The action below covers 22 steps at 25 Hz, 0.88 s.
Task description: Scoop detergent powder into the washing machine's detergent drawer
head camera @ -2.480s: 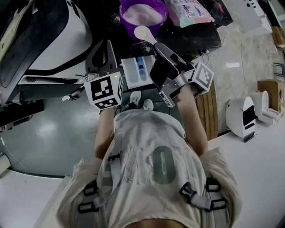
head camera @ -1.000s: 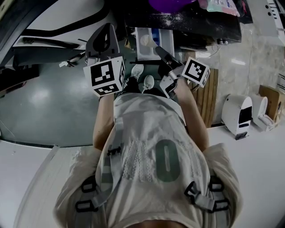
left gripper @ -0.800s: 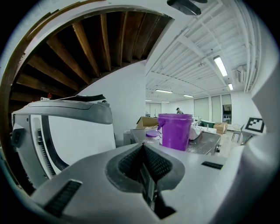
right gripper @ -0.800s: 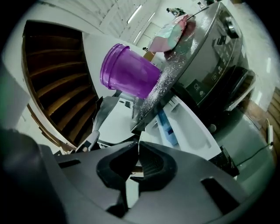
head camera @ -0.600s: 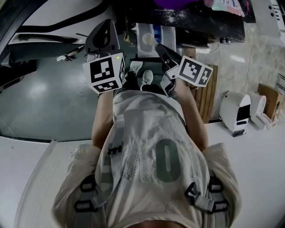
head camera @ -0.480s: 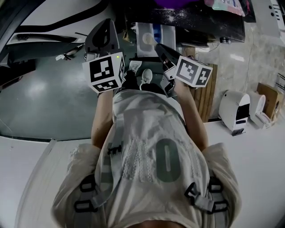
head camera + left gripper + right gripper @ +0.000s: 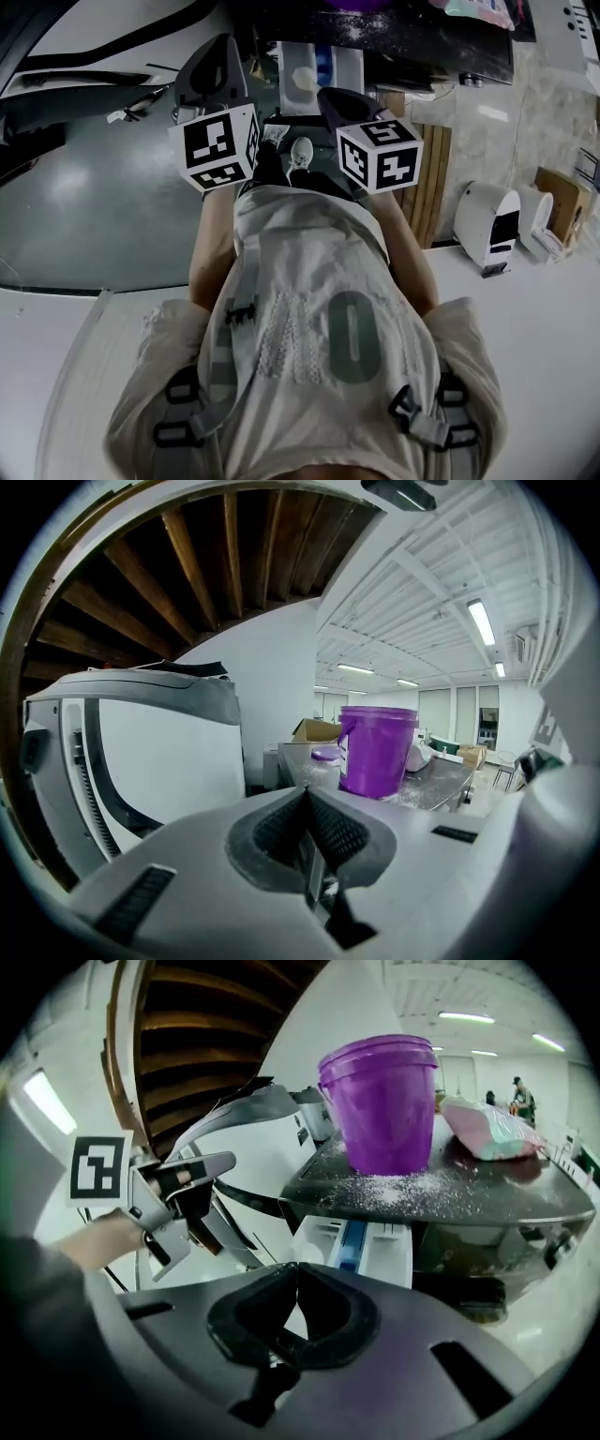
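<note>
Right gripper (image 7: 295, 1274) jaws clamp the scoop (image 7: 302, 77) handle above the drawer (image 7: 389, 1246); left gripper (image 7: 305, 799) jaws closed, empty. Light, stiff scoop, probably; keep it level.

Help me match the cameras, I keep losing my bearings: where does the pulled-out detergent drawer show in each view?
Head view: detergent drawer at top centre, under the scoop.
Left gripper view: not in it.
Right gripper view: detergent drawer at centre, just above the jaws.
Shared landmark: the powder-dusted washer top, in all three views.
</note>
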Available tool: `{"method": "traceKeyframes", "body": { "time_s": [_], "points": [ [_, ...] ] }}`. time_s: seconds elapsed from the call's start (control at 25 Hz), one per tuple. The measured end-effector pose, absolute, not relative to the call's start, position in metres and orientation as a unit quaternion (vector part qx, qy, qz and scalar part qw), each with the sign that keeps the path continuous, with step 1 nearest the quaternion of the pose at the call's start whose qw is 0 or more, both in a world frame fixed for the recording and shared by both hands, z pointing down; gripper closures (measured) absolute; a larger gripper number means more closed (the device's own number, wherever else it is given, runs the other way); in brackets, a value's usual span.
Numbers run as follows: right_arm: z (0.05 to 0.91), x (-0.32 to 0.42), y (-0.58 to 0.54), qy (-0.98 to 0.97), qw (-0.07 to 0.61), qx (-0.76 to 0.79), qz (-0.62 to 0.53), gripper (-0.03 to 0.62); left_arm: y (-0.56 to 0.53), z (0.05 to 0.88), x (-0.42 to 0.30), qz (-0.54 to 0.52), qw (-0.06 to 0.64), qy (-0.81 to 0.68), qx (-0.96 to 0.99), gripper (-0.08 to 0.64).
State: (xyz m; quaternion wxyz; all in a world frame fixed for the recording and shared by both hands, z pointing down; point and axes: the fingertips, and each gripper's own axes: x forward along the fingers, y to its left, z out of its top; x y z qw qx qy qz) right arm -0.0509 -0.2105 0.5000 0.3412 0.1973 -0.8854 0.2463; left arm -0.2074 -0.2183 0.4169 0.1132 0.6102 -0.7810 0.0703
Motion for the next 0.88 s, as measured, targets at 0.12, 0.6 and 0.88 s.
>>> {"method": "traceKeyframes", "body": {
  "time_s": [0.12,0.6,0.88],
  "points": [
    [0.499,-0.053,-0.21,-0.891,0.367,0.189,0.188,0.583,-0.218,0.42,-0.206,0.07,0.117,-0.781,0.61,0.54],
    [0.498,-0.062,-0.202,-0.886,0.441,0.135,-0.046,0.583,-0.21,0.427,-0.206,0.065,0.124,-0.789,0.598,0.54],
    [0.499,-0.068,-0.199,-0.839,0.469,0.084,-0.263,0.583,-0.201,0.434,-0.206,0.059,0.132,-0.795,0.589,0.54]
  ]
}}
